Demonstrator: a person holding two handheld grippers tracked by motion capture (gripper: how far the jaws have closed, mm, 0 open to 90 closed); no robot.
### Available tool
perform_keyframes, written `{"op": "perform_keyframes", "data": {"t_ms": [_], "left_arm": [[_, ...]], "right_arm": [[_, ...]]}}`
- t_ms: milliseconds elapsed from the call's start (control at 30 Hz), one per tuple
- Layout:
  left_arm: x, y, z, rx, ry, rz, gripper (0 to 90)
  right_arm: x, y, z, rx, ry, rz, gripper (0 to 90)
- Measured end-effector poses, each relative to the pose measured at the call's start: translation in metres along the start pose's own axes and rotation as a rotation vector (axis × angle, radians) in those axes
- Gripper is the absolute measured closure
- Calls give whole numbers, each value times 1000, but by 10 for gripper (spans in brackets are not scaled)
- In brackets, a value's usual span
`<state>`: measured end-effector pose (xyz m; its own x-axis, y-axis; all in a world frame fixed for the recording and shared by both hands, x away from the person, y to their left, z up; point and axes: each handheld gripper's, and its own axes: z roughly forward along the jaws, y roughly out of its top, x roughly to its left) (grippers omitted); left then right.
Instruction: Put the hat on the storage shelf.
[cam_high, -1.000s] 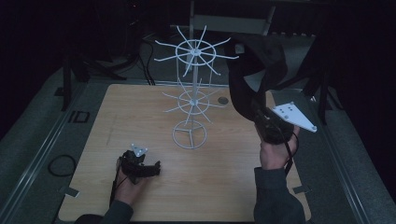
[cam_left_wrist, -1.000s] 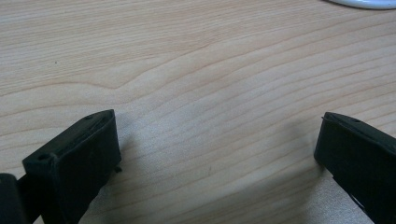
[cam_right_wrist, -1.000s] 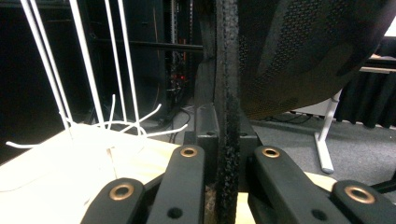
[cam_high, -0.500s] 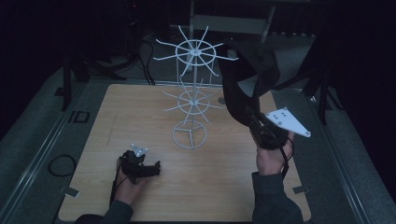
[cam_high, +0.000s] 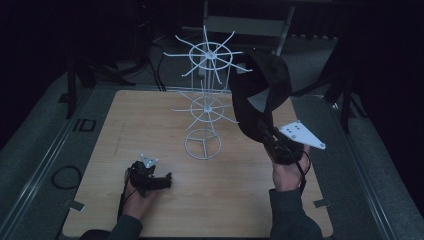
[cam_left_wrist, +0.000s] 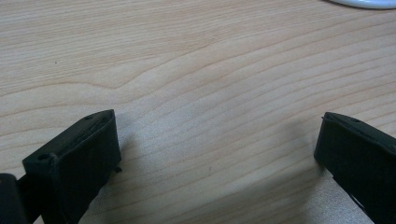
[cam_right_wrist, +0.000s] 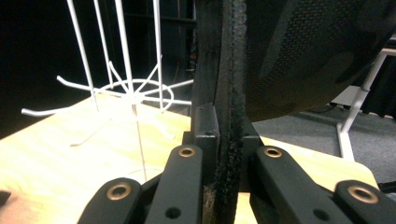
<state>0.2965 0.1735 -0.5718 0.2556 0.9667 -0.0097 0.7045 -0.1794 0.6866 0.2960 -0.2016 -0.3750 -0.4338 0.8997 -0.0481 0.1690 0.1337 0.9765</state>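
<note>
High view, nearest me first: my left tongs (cam_high: 150, 179) rest low on the wooden surface (cam_high: 150, 120), jaws spread wide with only bare grain between them, as the left gripper view confirms. They sit near the front-left, well apart from the work.

Further in, my right tongs (cam_high: 276, 142) are raised above the right side of the surface, clamped on the edge of a black cap (cam_high: 260, 92). In the right gripper view the jaws press from both sides on the cap's stitched band (cam_right_wrist: 231, 93), which runs straight up from the grip, with the crown bulging to the upper right.

Beyond that stands the white wire rack (cam_high: 207, 100), its base ring on the surface and two tiers of spokes above. The cap hangs just to the right of the top tier, near a spoke tip; I cannot tell whether they touch. So the rack lies to the left of the right tongs, and I judge a leftward carry onto a spoke is what hanging it needs. The right forearm reaches forward, the wrist tipped up.
</note>
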Motion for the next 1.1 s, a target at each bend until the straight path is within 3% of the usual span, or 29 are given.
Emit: {"op": "perform_keyframes", "data": {"t_ms": [200,367,400,500,633,900,1100], "left_arm": [[0,0,0,0,0,-1,2],[0,0,0,0,0,0,2],[0,0,0,0,0,0,2],[0,0,0,0,0,-1,2],[0,0,0,0,0,-1,2],[0,0,0,0,0,0,2],[0,0,0,0,0,0,2]], "right_arm": [[0,-5,3,16,21,-14,792],[0,-5,2,13,27,-3,637],[-1,-5,1,16,27,2,569],[-2,-6,1,28,31,16,498],[-3,-7,2,49,37,18,469],[-4,-12,6,89,36,0,327],[-10,-19,5,105,34,10,282]]}}
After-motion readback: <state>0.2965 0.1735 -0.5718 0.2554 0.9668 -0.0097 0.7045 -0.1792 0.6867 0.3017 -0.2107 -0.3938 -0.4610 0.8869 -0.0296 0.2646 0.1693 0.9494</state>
